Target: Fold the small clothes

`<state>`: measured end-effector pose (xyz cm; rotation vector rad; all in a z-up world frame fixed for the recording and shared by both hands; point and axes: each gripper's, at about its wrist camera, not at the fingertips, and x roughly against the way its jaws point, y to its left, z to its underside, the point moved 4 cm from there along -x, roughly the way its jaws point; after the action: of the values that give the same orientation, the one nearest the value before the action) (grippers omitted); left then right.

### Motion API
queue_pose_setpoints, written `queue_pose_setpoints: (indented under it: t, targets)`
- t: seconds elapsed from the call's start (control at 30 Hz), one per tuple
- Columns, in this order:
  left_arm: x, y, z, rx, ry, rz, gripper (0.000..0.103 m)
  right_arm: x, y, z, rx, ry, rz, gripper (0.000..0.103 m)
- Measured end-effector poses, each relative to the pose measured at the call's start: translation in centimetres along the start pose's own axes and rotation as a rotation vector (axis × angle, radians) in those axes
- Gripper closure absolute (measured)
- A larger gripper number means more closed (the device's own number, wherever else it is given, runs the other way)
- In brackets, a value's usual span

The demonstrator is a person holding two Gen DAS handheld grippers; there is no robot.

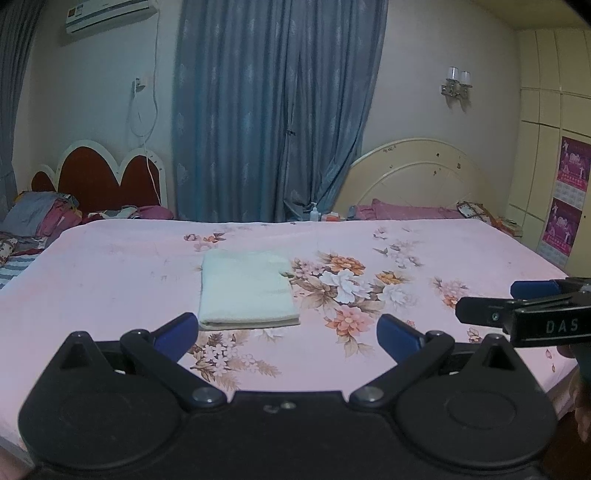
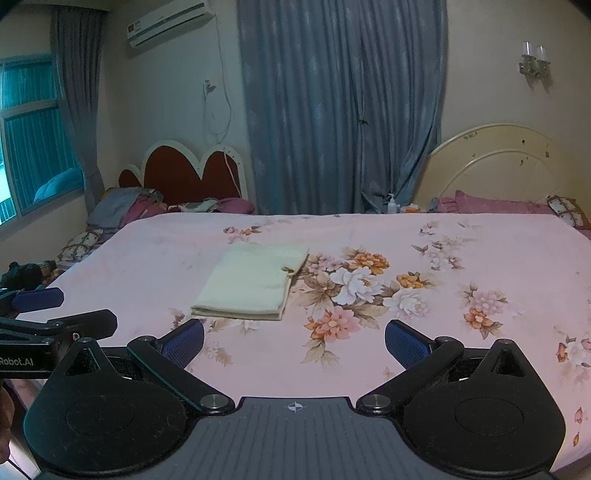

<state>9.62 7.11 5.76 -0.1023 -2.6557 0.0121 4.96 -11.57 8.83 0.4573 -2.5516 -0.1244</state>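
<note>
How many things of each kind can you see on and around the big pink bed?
Folded cream cloth: 1
Headboards, red and cream: 2
Pump bottle: 1
Claws, left and right, both open: 2
Air conditioner: 1
Total: 7

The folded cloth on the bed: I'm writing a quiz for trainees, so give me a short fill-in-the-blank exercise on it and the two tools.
1. The pale cloth lies ____ on the pink floral bedsheet.
2. The left tool has its fingers spread ____.
3. The right tool holds ____.
4. The flower print lies to the ____ of the cloth in both views.

Missing words: folded; open; nothing; right
</note>
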Motion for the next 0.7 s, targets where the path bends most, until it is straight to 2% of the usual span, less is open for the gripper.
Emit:
queue_pose_setpoints:
  t: [0.7]
  targets:
    - [-0.46, 0.11, 0.23, 0.0, 0.003, -0.005, 0.001, -0.29, -0.21, -0.35, 0.004, -0.001, -0.007, 0.0]
